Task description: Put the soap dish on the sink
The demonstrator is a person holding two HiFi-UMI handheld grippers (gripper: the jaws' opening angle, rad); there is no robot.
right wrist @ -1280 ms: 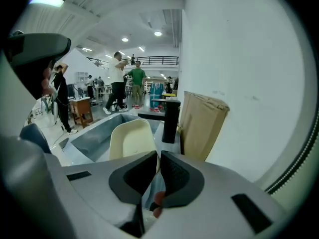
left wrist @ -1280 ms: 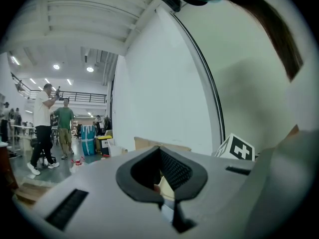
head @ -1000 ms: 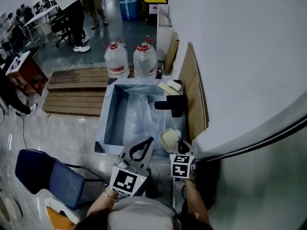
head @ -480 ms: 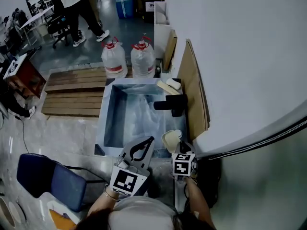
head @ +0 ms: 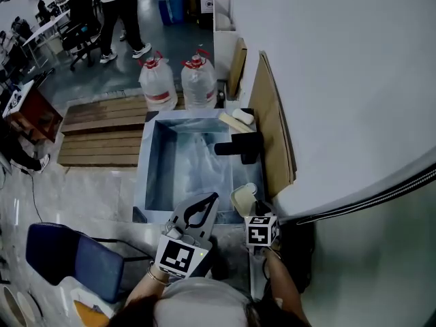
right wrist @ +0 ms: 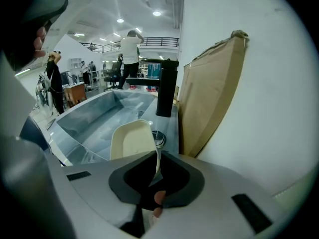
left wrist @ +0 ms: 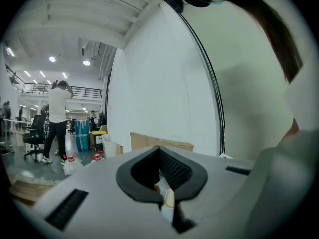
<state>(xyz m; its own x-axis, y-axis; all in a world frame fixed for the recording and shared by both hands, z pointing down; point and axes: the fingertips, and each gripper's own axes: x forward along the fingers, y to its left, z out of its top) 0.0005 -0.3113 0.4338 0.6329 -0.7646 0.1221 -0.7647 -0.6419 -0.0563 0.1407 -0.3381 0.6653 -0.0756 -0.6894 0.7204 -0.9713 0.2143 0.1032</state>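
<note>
1. A wooden pallet (head: 102,131) lay flat on a glossy grey floor (head: 82,189).
2. Two clear water jugs (head: 158,84) with red caps stood at the pallet's far right corner.
3. A white wall (head: 340,80) ran well to the right of the pallet, with a cardboard sheet (head: 272,135) leaning on it and a black cable (head: 368,197) crossing it.
4. A blue chair (head: 75,254) sat on the near side of the pallet.
5. A person (head: 119,5) stood beyond the pallet.
6. Round ceiling lights (left wrist: 52,59) were lit overhead.
</note>
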